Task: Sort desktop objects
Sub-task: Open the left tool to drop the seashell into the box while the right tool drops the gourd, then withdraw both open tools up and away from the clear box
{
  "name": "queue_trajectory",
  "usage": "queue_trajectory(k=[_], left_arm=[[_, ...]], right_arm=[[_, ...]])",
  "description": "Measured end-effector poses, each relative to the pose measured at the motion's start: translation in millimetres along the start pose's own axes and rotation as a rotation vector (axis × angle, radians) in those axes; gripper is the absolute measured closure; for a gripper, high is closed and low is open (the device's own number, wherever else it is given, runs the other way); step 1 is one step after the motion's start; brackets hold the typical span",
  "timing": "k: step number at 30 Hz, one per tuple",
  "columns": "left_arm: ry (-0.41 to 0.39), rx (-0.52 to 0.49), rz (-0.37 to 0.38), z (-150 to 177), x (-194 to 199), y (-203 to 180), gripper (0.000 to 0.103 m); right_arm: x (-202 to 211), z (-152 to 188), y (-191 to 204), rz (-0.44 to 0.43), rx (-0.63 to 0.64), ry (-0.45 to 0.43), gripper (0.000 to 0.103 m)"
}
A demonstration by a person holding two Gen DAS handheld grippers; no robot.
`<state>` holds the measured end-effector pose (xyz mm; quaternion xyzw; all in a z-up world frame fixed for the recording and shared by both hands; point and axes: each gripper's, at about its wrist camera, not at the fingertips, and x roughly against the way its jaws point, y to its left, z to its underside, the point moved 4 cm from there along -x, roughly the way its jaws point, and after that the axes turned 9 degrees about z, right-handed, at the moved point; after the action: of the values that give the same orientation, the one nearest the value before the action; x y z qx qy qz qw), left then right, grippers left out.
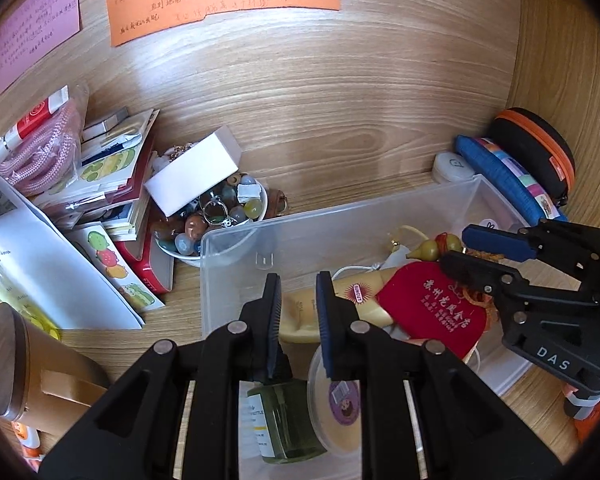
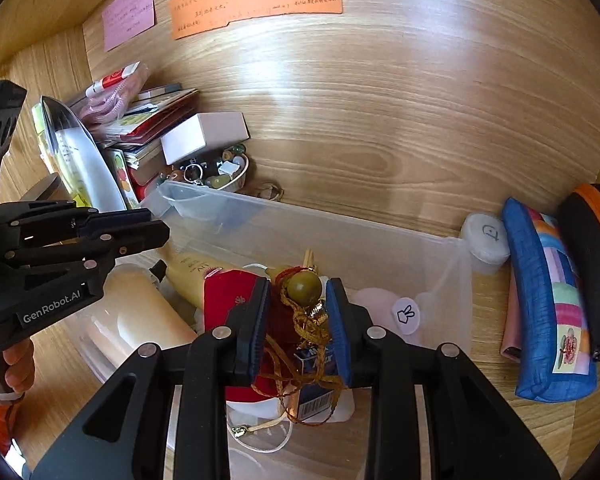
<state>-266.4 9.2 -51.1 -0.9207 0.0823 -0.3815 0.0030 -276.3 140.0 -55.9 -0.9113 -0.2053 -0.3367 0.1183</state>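
A clear plastic bin (image 1: 236, 236) (image 2: 456, 264) stands on the wooden desk. It holds a red pouch (image 1: 432, 308), a yellow tube (image 1: 360, 292), a green bottle (image 1: 284, 420), a round cream tub (image 1: 336, 400) and a gourd charm with gold cord (image 2: 305, 286). My left gripper (image 1: 298, 320) is open and empty over the bin's left part. My right gripper (image 2: 298, 328) hangs over the bin with its jaws apart on either side of the gourd charm; its pads (image 2: 260, 320) do not press the charm. It also shows in the left wrist view (image 1: 476, 248).
A white bowl of beads (image 1: 220, 216), a white box (image 1: 196, 172), stacked books and cards (image 1: 116, 184) and a brown lidded cup (image 1: 16, 364) lie left of the bin. A blue pencil case (image 2: 544, 304), a black orange-zip case (image 2: 596, 256) and a white cap (image 2: 486, 240) lie right.
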Motion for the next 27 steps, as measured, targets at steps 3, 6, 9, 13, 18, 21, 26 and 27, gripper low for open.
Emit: queue_trajectory(k=[3, 6, 9, 13, 18, 21, 26, 27], left_arm=[[-0.010, -0.007, -0.023, 0.7, 2.1, 0.6, 0.080], [-0.014, 0.010, -0.043, 1.5, 3.5, 6.2, 0.066], [-0.009, 0.052, -0.038, 2.4, 4.2, 16.2, 0.054], [-0.010, 0.073, -0.004, 2.5, 5.3, 17.1, 0.041], [-0.053, 0.021, -0.056, 0.2, 16.9, 6.0, 0.029], [-0.066, 0.022, -0.067, -4.1, 25.1, 4.5, 0.024], [-0.100, 0.033, -0.084, -7.3, 44.1, 6.2, 0.014], [-0.107, 0.032, -0.087, -7.7, 49.3, 5.7, 0.014]], right_arm=[[1.1, 0.4, -0.4, 0.014, 0.006, -0.010, 0.071], [2.4, -0.3, -4.8, 0.003, -0.013, -0.010, 0.064], [5.6, -2.4, -9.4, -0.033, -0.051, -0.012, 0.056], [16.9, -6.3, -12.5, -0.085, -0.089, -0.030, 0.051], [29.3, -10.3, -12.4, -0.059, -0.085, -0.073, 0.030], [36.7, -12.8, -12.0, -0.088, -0.079, -0.070, 0.030], [65.9, -20.3, -10.4, -0.070, -0.078, -0.122, 0.011], [73.0, -21.8, -10.4, -0.045, -0.078, -0.144, 0.006]])
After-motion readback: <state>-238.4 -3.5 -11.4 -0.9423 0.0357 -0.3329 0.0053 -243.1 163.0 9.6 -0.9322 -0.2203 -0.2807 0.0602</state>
